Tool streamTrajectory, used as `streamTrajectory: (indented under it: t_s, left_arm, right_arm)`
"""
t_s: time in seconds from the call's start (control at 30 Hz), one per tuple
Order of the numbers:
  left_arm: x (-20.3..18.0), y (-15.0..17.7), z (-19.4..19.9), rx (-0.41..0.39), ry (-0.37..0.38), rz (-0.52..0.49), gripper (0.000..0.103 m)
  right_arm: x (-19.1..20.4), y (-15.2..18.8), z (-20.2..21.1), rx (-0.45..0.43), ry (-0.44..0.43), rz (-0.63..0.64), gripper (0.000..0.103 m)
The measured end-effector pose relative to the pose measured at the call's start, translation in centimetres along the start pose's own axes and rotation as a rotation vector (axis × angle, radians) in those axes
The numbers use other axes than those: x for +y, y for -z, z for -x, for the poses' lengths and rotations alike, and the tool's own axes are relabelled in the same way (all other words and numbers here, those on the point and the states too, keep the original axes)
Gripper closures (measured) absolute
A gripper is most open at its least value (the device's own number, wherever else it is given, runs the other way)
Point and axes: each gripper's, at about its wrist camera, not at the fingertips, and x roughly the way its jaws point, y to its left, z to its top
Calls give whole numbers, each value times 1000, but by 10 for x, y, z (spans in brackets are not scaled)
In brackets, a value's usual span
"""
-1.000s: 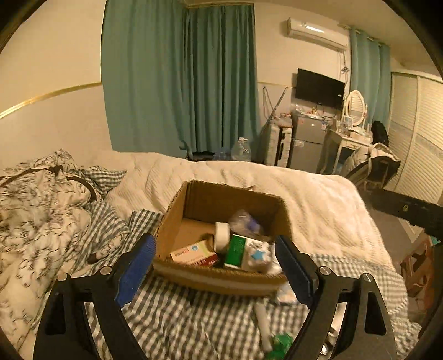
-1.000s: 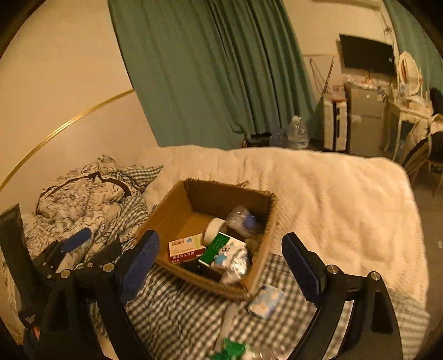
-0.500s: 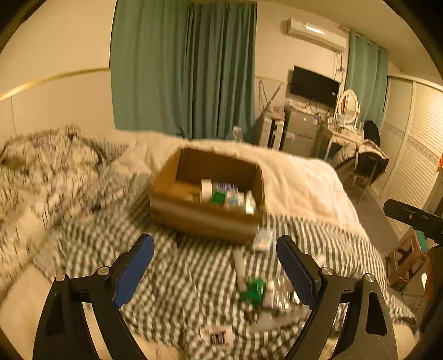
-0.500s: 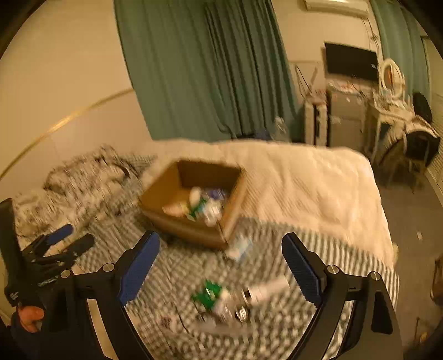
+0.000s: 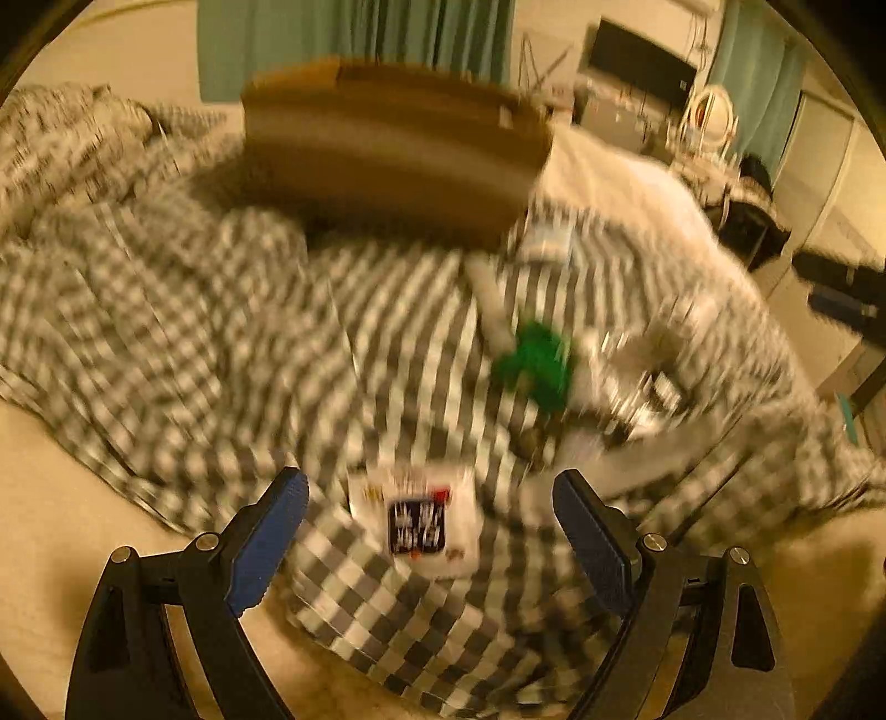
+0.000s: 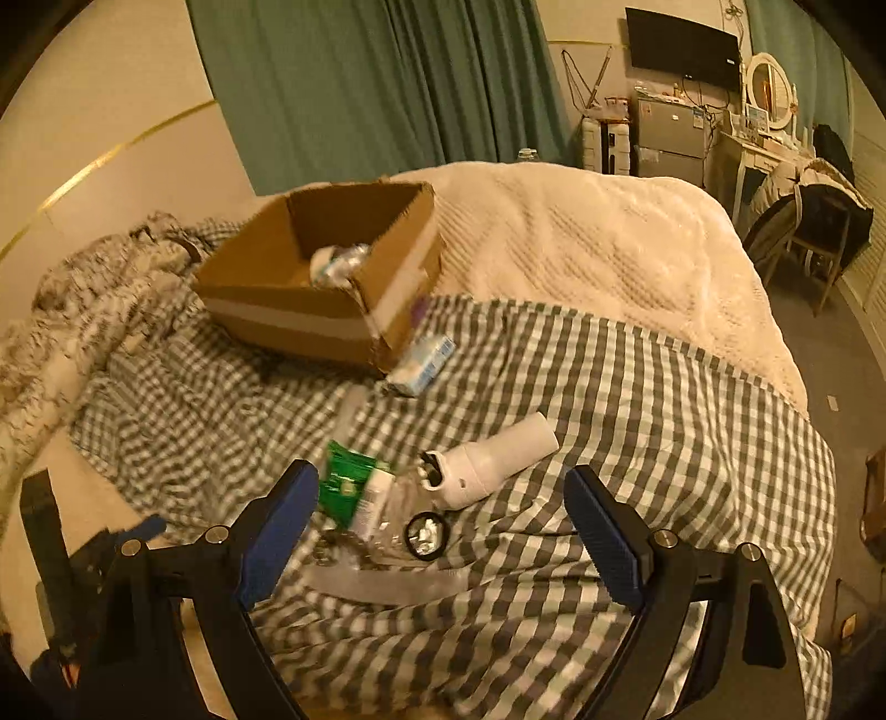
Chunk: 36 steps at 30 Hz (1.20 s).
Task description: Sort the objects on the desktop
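2 grippers in view, both with jaws spread wide and nothing between the pads. Left gripper: blue-padded fingers point down at the checked cloth; the left wrist view is heavily motion-blurred. Between its fingertips, on the cloth, lies a small white packet with a dark printed label; not touched by either pad. Beyond it, a green packet and a blurred pale tube, with crinkled clear wrapping just right of the green; detail cannot be read.

Right gripper: jaws likewise parted, empty, aimed down over a cluster of loose items on the same cloth. Within the gap: the green packet, a clear plastic wrapper, a small round black-rimmed item and a white bottle lying on its side, its open neck toward the green packet. No pad touches any of them.

Further out, a small light-blue pack leans against the near corner of the cardboard box. Box sits open on the cloth; 1 crumpled clear item shows inside. Cream blanket covers the bed beyond the cloth. Green curtain hangs behind; a wall-mounted screen is at far right. The left gripper's dark frame shows at the lower left edge of the right wrist view.
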Motion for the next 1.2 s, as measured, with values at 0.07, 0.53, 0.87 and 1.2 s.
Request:
streamTrajectory:
  t_s: [0.07,0.53,0.87,1.2]
  left_arm:
    - [-4,4,-18,48,-4,-27,11]
    - [-11,2,-37,79,71,-71,78]
    - [-9,-7,-28,26,55,-49,94]
    - [-1,-7,-27,6,75,-17,95]
  right_arm:
    - [0,8,-18,17,11,22,13]
    - [22,32,-57,160,-6,165,13]
    - [35,44,-91,256,19,202,33]
    - [28,57,-110,316,28,205,86]
